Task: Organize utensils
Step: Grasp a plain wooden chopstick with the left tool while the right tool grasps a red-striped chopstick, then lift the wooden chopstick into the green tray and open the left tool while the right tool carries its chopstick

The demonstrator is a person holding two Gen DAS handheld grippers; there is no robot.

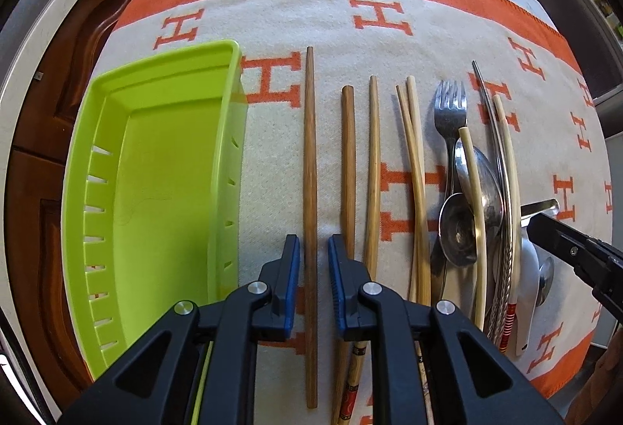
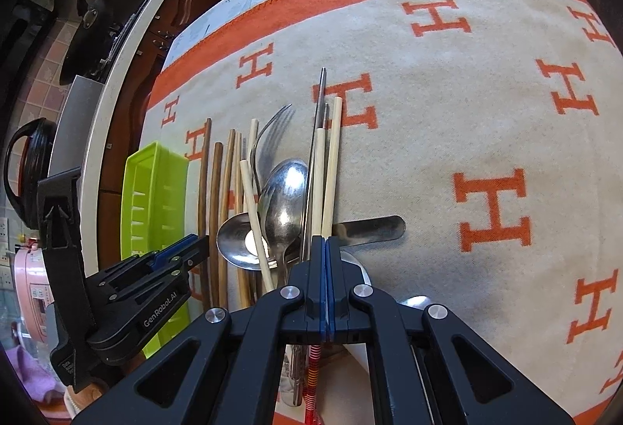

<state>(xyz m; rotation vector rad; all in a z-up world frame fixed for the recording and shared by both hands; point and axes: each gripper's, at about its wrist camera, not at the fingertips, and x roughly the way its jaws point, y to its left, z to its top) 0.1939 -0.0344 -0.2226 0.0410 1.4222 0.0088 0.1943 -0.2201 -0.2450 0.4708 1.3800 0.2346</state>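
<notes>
Left wrist view, fingers: the left gripper (image 1: 314, 249) has its blue pads spread, one on each side of the dark wooden chopstick (image 1: 310, 191), neither pad clearly touching it.
Right wrist view, fingers: the right gripper (image 2: 326, 253) has its pads pressed together with nothing between them, tips over the heap of cutlery.
Chopstick: it lies alone and straight on the blanket (image 1: 272, 136), running from the near edge toward the far edge, just beside the green tray (image 1: 155, 171).
Neighbours: a second dark chopstick (image 1: 348, 171) lies just right of the right-hand pad, and a paler bamboo one (image 1: 373, 171) beyond it.
Heap: fork (image 1: 451, 113), spoons (image 1: 459, 230), pale chopsticks (image 1: 473, 210) and metal chopsticks (image 1: 494, 152) overlap toward the right edge of the blanket.
Tray: it sits by the left edge of the blanket, slotted walls, nothing in it.
Step in hand: likely pinching the lone chopstick to carry it into the tray.
Doing it well: centre the stick between the pads, lower until both reach the cloth, and close squarely so it does not roll away.
Watch: the right-hand pad stands close to the neighbouring stick; keep clear so only one is caught.
Grip point: this hold is nearer the close end, so the far end will probably droop; lift level and lay it lengthwise along the tray floor.
</notes>
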